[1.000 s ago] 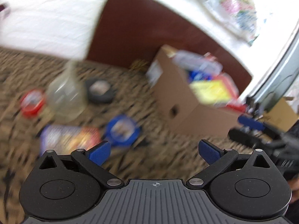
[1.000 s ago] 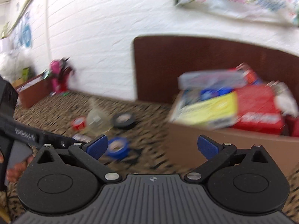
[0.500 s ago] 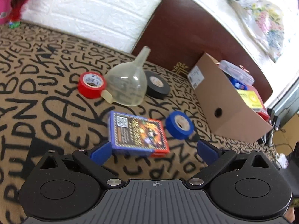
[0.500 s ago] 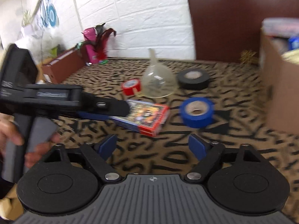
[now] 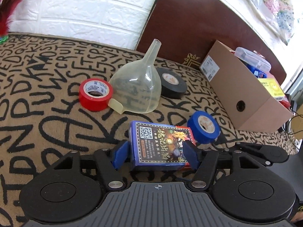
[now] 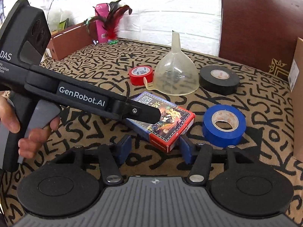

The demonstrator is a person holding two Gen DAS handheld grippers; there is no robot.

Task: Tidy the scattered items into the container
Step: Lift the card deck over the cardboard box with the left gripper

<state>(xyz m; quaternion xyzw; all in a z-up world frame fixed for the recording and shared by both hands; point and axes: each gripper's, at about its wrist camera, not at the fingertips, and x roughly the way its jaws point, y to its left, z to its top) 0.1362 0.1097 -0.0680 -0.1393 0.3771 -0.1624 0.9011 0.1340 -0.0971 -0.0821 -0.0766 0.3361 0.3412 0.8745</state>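
Already lying in the cardboard box (image 5: 246, 87): a clear plastic tub (image 5: 251, 56) and some bright packs. Not yet put in, waiting on the letter-print cloth (image 5: 37, 94): card box (image 5: 161, 145), blue tape roll (image 5: 204, 126), red tape roll (image 5: 94, 94), black tape roll (image 5: 171, 82), see-through funnel (image 5: 138, 89).

Just closing the left gripper (image 5: 155, 152) around the card box, pads on either side, not squeezing yet as far as can be seen. Just closing the right gripper (image 6: 155, 148) too, about half wide, with the near corner of the same card box between its pads. Maybe crowding each other at one box.

Sitting close by: blue tape roll just beside the card box, funnel right beside the red tape roll. Standing far back: pink bottle (image 6: 102, 22) with feathers.
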